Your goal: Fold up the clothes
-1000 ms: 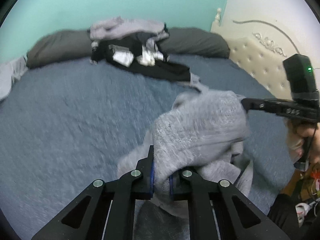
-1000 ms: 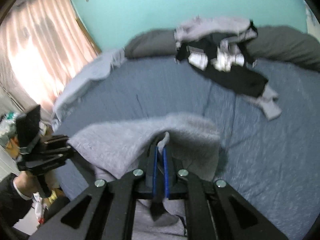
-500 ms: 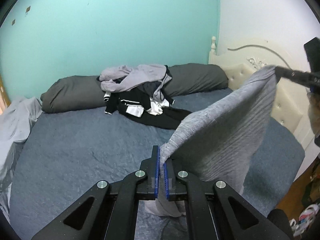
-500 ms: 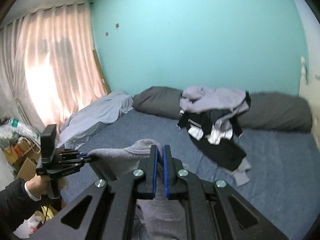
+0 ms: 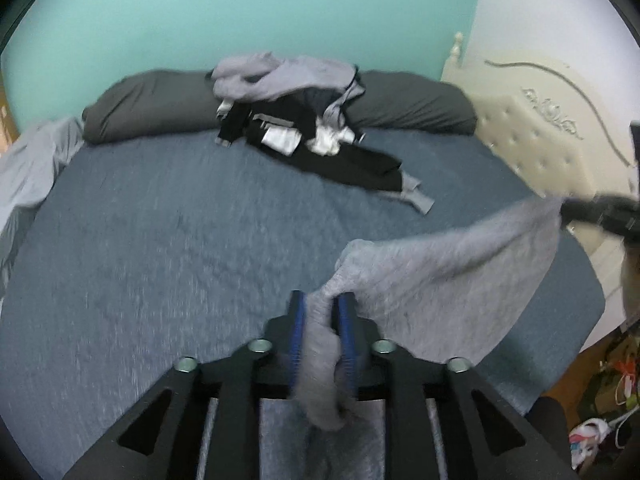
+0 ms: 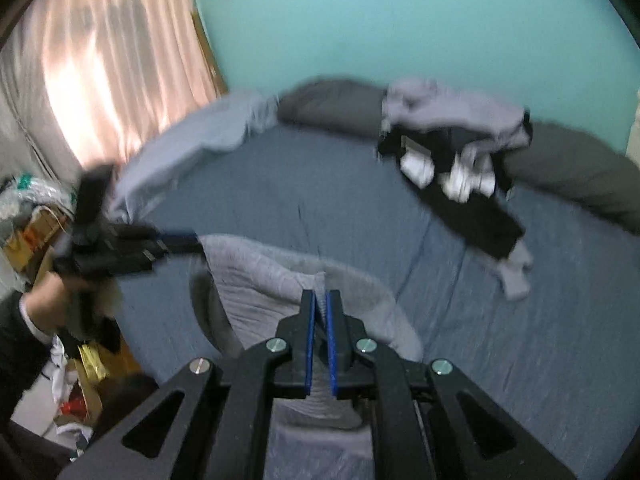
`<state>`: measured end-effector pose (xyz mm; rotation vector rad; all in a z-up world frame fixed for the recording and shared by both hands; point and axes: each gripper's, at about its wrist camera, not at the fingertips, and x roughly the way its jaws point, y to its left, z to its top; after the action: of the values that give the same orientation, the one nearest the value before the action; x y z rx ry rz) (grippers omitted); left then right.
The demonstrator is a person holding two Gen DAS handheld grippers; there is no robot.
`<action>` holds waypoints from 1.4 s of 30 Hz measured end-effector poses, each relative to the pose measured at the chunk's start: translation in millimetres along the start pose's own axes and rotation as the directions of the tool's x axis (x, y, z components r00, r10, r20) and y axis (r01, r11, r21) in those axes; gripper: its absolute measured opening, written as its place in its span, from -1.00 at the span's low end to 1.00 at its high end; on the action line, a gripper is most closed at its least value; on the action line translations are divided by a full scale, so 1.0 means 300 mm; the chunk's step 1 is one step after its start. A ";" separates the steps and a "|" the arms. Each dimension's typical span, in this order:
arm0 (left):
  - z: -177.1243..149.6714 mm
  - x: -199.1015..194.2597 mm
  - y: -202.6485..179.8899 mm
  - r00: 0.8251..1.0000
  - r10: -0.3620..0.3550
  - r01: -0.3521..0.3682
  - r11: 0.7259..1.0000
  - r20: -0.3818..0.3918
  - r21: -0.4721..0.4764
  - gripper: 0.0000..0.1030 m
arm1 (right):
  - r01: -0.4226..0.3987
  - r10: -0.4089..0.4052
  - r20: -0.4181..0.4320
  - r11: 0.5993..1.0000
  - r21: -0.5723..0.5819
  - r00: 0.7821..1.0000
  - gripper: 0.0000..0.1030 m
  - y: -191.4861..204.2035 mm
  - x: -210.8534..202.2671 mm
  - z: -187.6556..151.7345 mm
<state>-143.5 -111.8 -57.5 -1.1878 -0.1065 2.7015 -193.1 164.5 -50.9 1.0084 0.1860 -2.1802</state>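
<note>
Grey garment [image 5: 452, 276]: a soft knit piece stretched between my two claws, above the near right part of the bed; its upper edge runs taut from one pinch to the other, and the rest sags toward the sheet.
Left gripper [image 5: 322, 320]: my blue-padded fingers are pinching a bunched fold of the grey garment; a twist of cloth hangs down between them.
Right gripper [image 6: 319, 316]: my fingers are pressed almost together on a thin edge of the same garment [image 6: 280, 280], which billows out ahead of and below them.
Bed [image 5: 180, 232]: blue sheet, bare across the middle and left, giving wide flat room beside the garment; the near right corner edge lies just under the hanging cloth.
Clothes pile [image 5: 304, 120]: grey, black and white items heaped at the far side, well apart from the held piece, with a black leg trailing toward the middle.
Pillows [image 5: 152, 104]: dark grey, along the far edge against the teal wall.
Headboard [image 5: 540, 140]: cream, tufted, bounding the right side.
Curtain [image 6: 100, 64]: pink, lit, at far left in the right wrist view.
Floor clutter [image 6: 76, 360]: boxes and bags off the near left edge.
</note>
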 end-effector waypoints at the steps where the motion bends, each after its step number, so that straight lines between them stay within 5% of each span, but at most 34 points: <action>1: -0.021 0.015 0.010 1.000 0.001 -0.001 1.000 -0.014 -0.006 -0.46 | 0.000 0.000 -0.021 1.000 0.012 1.000 -0.90 -0.008 0.036 -0.031; 10: -0.067 0.127 0.004 0.997 -0.009 0.012 0.999 -0.078 0.034 -0.38 | 0.013 0.009 -0.208 0.994 0.105 0.978 -0.76 -0.047 0.332 -0.297; 15: -0.062 0.206 -0.025 0.994 -0.036 0.041 0.998 -0.105 0.045 -0.36 | 0.064 -0.028 -0.177 0.978 0.198 0.984 -0.17 -0.099 0.295 -0.404; 17: -0.057 0.238 -0.038 0.992 -0.045 0.051 0.997 -0.115 0.050 -0.36 | 0.078 -0.044 -0.140 0.965 0.250 0.989 0.21 -0.134 0.249 -0.435; 28: -0.007 0.431 -0.158 0.978 -0.070 0.090 0.991 -0.198 0.096 -0.15 | 0.052 0.001 -0.108 0.875 0.481 0.994 0.22 -0.302 0.172 -0.609; 42: -0.025 0.676 -0.273 0.946 0.010 0.061 0.976 -0.324 0.209 -0.16 | -0.061 0.132 -0.079 0.809 0.584 0.988 0.22 -0.328 0.305 -0.593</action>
<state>-260.5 9.0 -197.4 -1.5221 0.2121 2.3801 -190.0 257.9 -253.3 1.4434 -0.5090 -2.1222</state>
